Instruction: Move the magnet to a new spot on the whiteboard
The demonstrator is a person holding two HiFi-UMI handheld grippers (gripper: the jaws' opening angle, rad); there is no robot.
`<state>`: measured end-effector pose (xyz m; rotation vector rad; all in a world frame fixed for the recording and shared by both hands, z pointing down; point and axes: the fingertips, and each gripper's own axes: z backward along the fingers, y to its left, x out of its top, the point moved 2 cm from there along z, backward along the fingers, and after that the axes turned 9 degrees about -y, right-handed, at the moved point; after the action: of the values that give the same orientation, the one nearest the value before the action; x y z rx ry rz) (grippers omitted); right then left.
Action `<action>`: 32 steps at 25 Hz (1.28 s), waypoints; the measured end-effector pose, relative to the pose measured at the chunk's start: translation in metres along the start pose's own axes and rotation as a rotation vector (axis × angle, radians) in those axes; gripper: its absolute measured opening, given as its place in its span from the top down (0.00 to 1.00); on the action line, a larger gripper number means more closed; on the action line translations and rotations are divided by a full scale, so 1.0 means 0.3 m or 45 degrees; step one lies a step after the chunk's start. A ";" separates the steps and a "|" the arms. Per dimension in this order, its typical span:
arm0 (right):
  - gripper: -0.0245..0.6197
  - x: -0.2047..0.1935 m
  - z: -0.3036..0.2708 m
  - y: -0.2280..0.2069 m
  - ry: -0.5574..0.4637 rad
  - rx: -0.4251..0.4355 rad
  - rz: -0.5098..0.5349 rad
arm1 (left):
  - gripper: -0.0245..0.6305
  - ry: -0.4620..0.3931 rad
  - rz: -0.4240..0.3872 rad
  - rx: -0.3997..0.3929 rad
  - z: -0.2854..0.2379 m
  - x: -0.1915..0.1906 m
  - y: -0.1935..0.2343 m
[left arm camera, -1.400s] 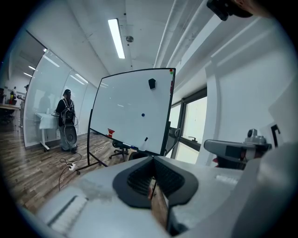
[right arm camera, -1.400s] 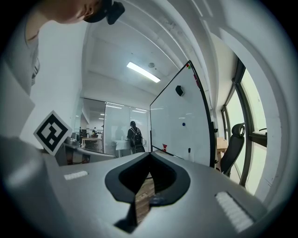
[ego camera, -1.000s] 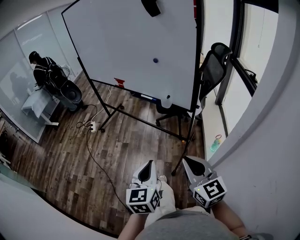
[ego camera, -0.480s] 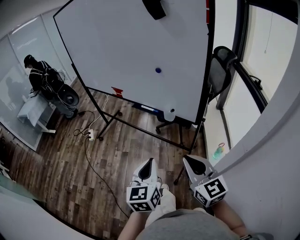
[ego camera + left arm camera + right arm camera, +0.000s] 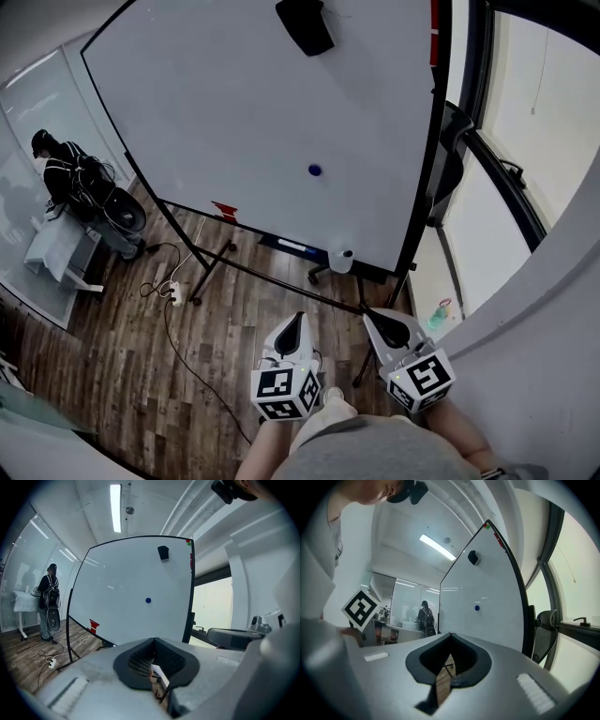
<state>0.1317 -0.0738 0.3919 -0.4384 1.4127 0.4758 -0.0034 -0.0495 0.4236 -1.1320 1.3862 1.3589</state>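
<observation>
A small blue magnet [image 5: 315,171] sticks to the middle of the big whiteboard [image 5: 234,122], well ahead of both grippers. It also shows in the left gripper view as a blue magnet [image 5: 148,600] and in the right gripper view as a blue magnet [image 5: 477,607]. My left gripper [image 5: 298,321] is held low in front of the person's body, shut with nothing in it. Beside it my right gripper [image 5: 373,317] is also shut and holds nothing. Both point toward the board, far from it.
A black eraser [image 5: 305,26] sits high on the board, a red item [image 5: 224,210] near its lower edge and a white bottle [image 5: 341,260] on its tray. The board's legs, a power strip with cable [image 5: 173,292], an office chair [image 5: 452,155] and a person with a backpack [image 5: 66,173] stand around.
The whiteboard has grown larger and the magnet sits lower in the head view, as the person has come nearer. Both grippers stay shut, low in front of the person's body.
</observation>
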 end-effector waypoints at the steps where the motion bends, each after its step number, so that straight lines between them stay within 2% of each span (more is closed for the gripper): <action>1: 0.97 0.000 -0.020 -0.011 -0.002 -0.008 0.004 | 0.96 -0.003 -0.003 -0.010 -0.027 0.008 0.009; 17: 0.97 -0.039 -0.252 -0.176 -0.007 -0.125 0.014 | 0.96 -0.059 -0.093 -0.169 -0.435 0.148 0.092; 24: 0.97 -0.063 -0.292 -0.227 0.013 -0.177 0.023 | 0.96 -0.105 -0.130 -0.243 -0.603 0.221 0.096; 32: 0.97 -0.082 -0.308 -0.271 0.038 -0.234 0.030 | 0.93 -0.167 -0.143 -0.283 -0.758 0.309 0.100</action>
<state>0.0986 -0.1939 0.4070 -0.5797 1.4100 0.6234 -0.0492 -0.2799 0.3465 -1.2217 1.0823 1.5043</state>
